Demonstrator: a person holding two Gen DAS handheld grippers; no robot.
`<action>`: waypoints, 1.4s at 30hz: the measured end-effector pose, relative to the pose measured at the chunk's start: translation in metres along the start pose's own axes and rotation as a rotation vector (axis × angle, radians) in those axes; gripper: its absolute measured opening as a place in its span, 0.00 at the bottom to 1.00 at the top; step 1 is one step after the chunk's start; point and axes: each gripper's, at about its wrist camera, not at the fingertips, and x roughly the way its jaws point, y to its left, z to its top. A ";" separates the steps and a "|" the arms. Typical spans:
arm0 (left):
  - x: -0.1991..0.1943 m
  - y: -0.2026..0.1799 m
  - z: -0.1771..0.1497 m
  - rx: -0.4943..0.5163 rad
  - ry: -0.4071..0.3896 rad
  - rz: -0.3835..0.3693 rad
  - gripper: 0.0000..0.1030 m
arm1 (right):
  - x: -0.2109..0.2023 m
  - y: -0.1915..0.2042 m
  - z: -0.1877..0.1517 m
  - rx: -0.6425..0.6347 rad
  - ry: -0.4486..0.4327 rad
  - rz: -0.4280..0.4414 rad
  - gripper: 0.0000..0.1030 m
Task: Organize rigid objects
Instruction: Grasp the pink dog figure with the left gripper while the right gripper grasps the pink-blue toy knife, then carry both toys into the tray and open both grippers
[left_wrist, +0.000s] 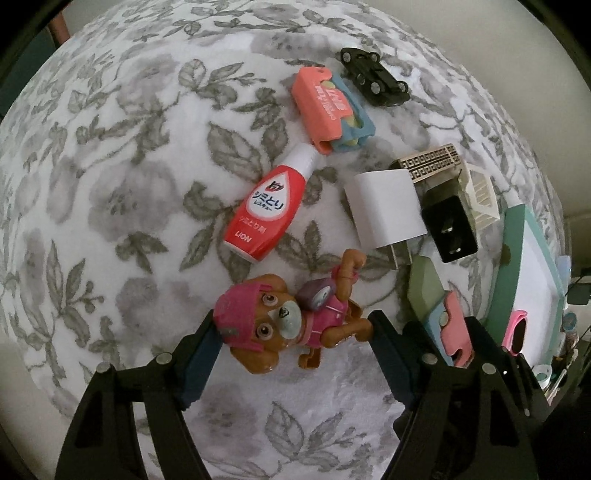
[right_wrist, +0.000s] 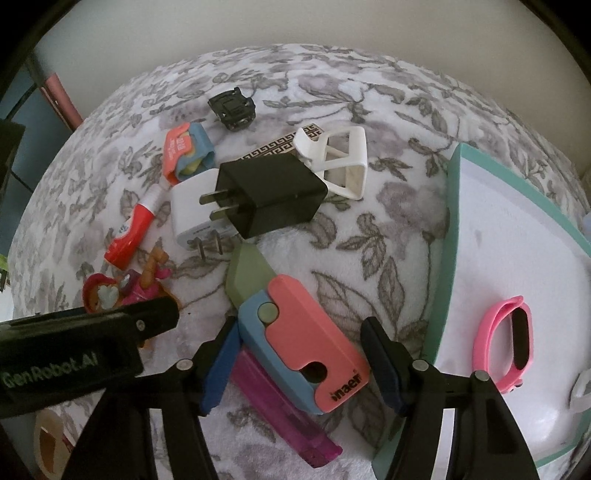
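Observation:
A brown toy dog (left_wrist: 280, 325) in pink hat and suit lies on the floral cloth (left_wrist: 110, 184). My left gripper (left_wrist: 295, 328) points down over it and stands open, a finger on each side close to the toy. My right gripper (right_wrist: 299, 347) stands open around a pink, blue and green cutter (right_wrist: 303, 339), which lies across a purple lighter (right_wrist: 284, 410). The pads are close to the cutter's sides. In the right wrist view the left gripper (right_wrist: 162, 314) shows as a black body over the dog (right_wrist: 107, 295).
Scattered behind are a red bottle (left_wrist: 266, 210), a pink and blue case (left_wrist: 328, 107), a black toy car (left_wrist: 373, 77), a white charger (left_wrist: 384, 206), a black charger (right_wrist: 266, 195) and a white frame (right_wrist: 343, 162). A teal-rimmed tray (right_wrist: 454, 221) at right holds a pink wristband (right_wrist: 506, 343).

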 end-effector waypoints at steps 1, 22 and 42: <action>-0.003 0.000 0.000 0.000 -0.001 -0.007 0.77 | 0.000 0.001 0.000 -0.001 -0.001 -0.001 0.67; -0.071 -0.004 0.015 -0.001 -0.119 -0.068 0.77 | -0.024 0.000 0.001 0.024 -0.030 0.065 0.47; -0.123 -0.062 0.007 0.121 -0.283 -0.124 0.77 | -0.091 -0.085 0.000 0.259 -0.165 0.093 0.47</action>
